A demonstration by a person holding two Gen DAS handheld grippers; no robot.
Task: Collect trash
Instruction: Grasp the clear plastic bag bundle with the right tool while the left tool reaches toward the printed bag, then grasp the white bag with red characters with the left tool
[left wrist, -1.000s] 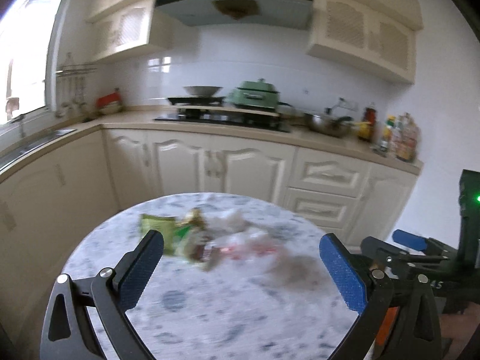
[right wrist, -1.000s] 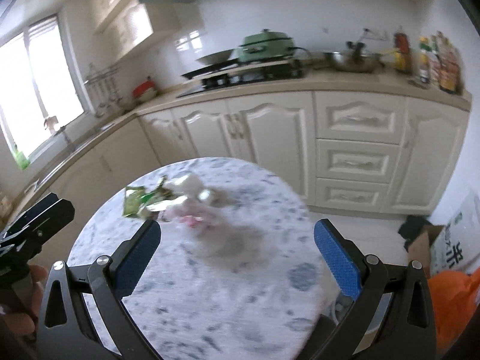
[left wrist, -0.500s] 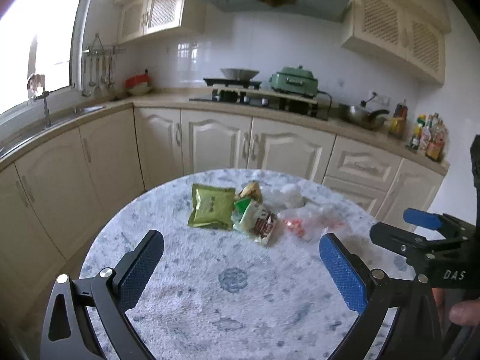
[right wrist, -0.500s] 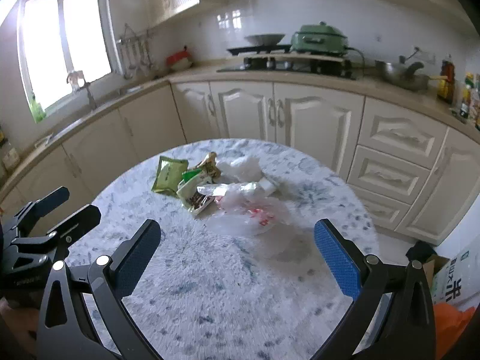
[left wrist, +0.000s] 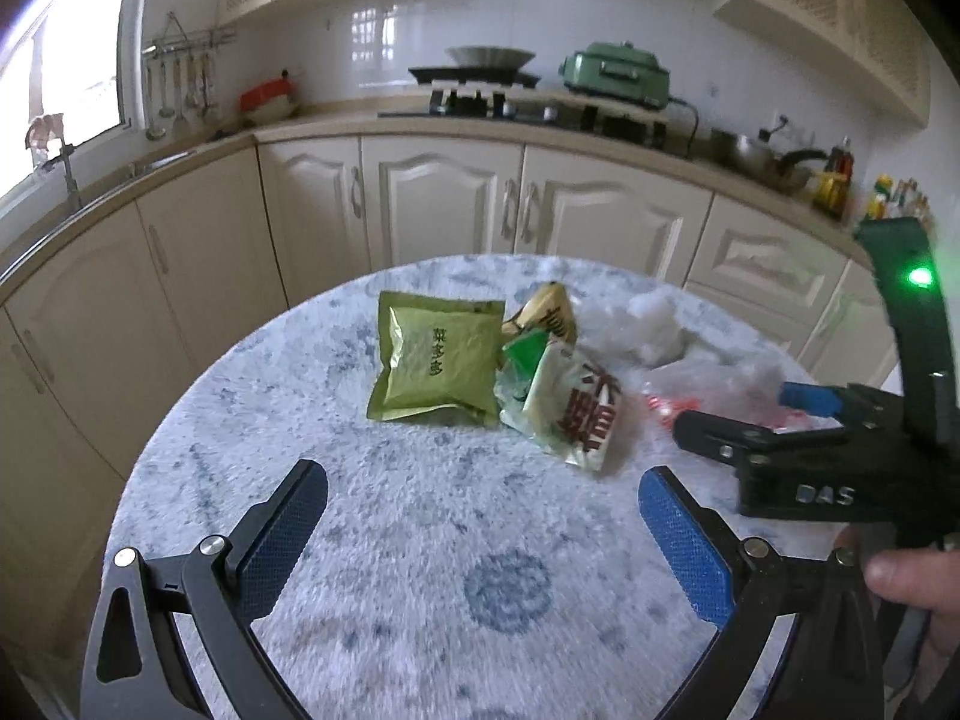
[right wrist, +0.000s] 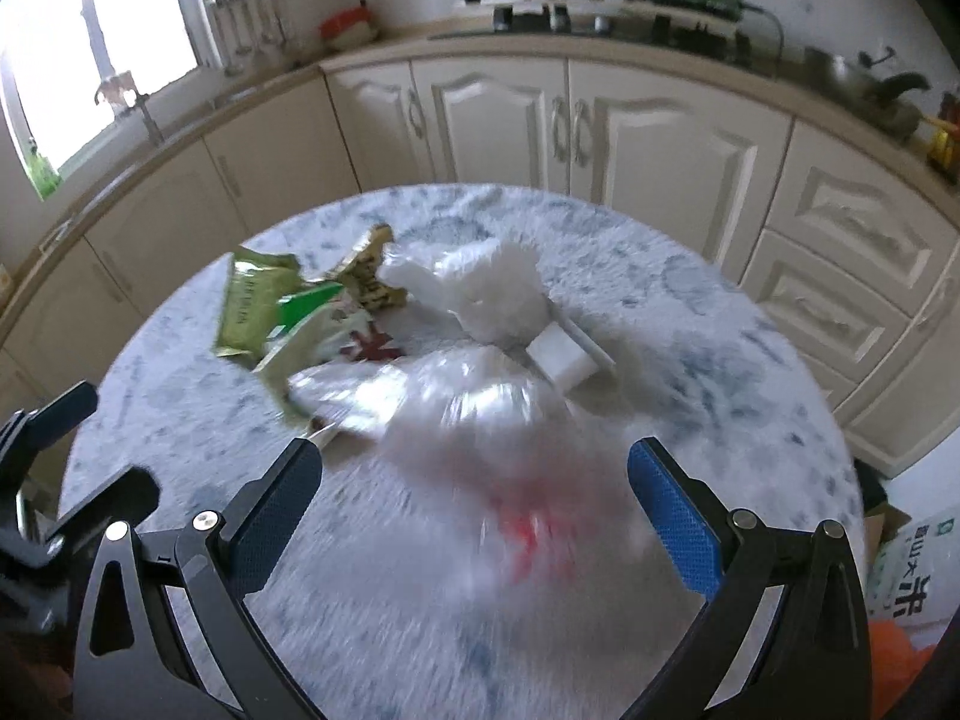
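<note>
The left gripper (left wrist: 483, 531) hovers low over the near part of the round table (left wrist: 420, 540), its jaws spread wide with nothing between the blue ribbed pads (left wrist: 282, 540). The right gripper (right wrist: 474, 510) also hangs above the near edge, tipped down toward the trash, jaws wide apart — a clear plastic bag (right wrist: 480, 420) lies in front of and partly between its fingers, blurred, and whether they touch it cannot be told. In the left wrist view the right gripper (left wrist: 804, 420) reaches in from the table's right edge, a thumb (left wrist: 900, 570) showing on its handle.

The table top is a mottled white-and-blue-grey surface, marble-like. The trash sits in a loose cluster toward the far half: a flat, glossy green foil packet (left wrist: 438, 360) on the left, a crumpled white wrapper with red characters (left wrist: 576, 408) touching its right edge, a twisted gold wrapper (left wrist: 543, 312) behind them, and a wad of white tissue (right wrist: 480, 288) toward the right. The bag is thin, wrinkled film with red print, lying nearest the right gripper.
</note>
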